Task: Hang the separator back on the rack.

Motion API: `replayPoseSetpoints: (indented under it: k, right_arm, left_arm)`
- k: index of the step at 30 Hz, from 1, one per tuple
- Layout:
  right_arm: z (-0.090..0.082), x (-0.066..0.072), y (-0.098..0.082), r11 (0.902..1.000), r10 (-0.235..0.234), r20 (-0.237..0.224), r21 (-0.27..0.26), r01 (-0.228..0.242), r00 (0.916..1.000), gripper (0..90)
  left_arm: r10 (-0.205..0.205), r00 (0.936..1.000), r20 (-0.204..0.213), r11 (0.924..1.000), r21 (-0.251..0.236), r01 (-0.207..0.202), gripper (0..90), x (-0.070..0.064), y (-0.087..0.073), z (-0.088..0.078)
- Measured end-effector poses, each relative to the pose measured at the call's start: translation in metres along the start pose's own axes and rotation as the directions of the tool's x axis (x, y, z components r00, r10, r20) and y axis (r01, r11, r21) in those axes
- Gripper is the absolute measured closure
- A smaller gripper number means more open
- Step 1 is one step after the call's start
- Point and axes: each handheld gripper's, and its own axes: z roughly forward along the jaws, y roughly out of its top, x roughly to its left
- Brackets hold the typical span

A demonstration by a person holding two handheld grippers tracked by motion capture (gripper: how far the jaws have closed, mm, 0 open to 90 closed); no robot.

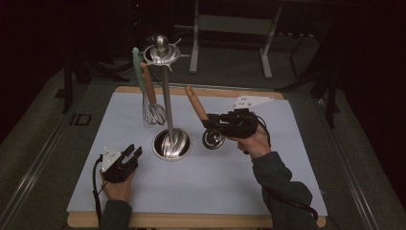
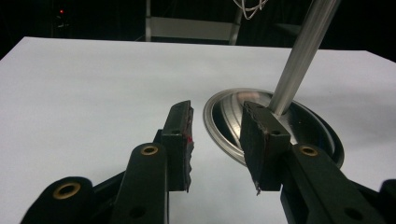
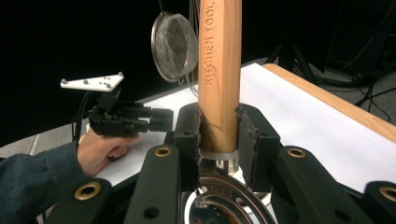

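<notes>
Right gripper (image 1: 210, 120): clamped on the wooden handle of a ladle (image 3: 219, 74), just above its metal bowl; handle stamped "KITCHEN TOOL".
Ladle: tilted, bowl low over the mat (image 1: 287, 158), just right of the stand's base.
Left gripper (image 1: 132, 152): jaws apart, empty, near the mat's front left, pointing toward the base.
Stand (image 1: 166, 96): upright pole in a round steel base; a whisk (image 1: 152, 108) hangs from its top ring.

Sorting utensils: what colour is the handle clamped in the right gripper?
Light brown wooden handle, clearest in the right gripper view.
</notes>
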Motion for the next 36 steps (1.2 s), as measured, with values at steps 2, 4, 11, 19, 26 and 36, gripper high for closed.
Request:
replayPoseSetpoints:
  k: [2, 4, 11, 19, 26, 36]
  right_arm:
    - [0.000, 0.001, 0.003, 0.9999, -0.007, -0.003, -0.008, 0.007, 1.0000, 71.1]
    - [-0.001, 0.002, 0.006, 0.9998, -0.006, -0.003, -0.019, 0.006, 1.0000, 71.1]
    - [-0.002, 0.006, 0.013, 0.9992, -0.024, -0.007, -0.033, 0.024, 0.9997, 71.1]
    - [-0.003, 0.012, 0.021, 0.9977, -0.044, -0.019, -0.053, 0.042, 0.9989, 71.1]
    - [-0.004, 0.017, 0.028, 0.9966, -0.058, -0.022, -0.060, 0.057, 0.9981, 71.1]
    - [-0.008, 0.020, 0.036, 0.9944, -0.073, -0.023, -0.079, 0.071, 0.9971, 71.1]
  left_arm:
    - [0.003, 1.0000, -0.001, 1.0000, 0.005, -0.003, 64.0, 0.000, 0.000, 0.000]
    - [0.004, 1.0000, 0.000, 1.0000, 0.007, -0.004, 64.0, 0.000, 0.000, 0.000]
    - [0.005, 1.0000, 0.000, 1.0000, 0.006, -0.005, 64.0, -0.001, 0.000, 0.001]
    - [0.011, 0.9999, -0.001, 0.9999, 0.010, -0.011, 64.0, -0.001, 0.000, 0.001]
    - [0.010, 0.9999, 0.000, 0.9999, 0.009, -0.010, 64.0, -0.001, 0.000, 0.001]
    - [0.009, 1.0000, -0.003, 0.9999, 0.011, -0.009, 63.9, -0.001, 0.000, 0.002]
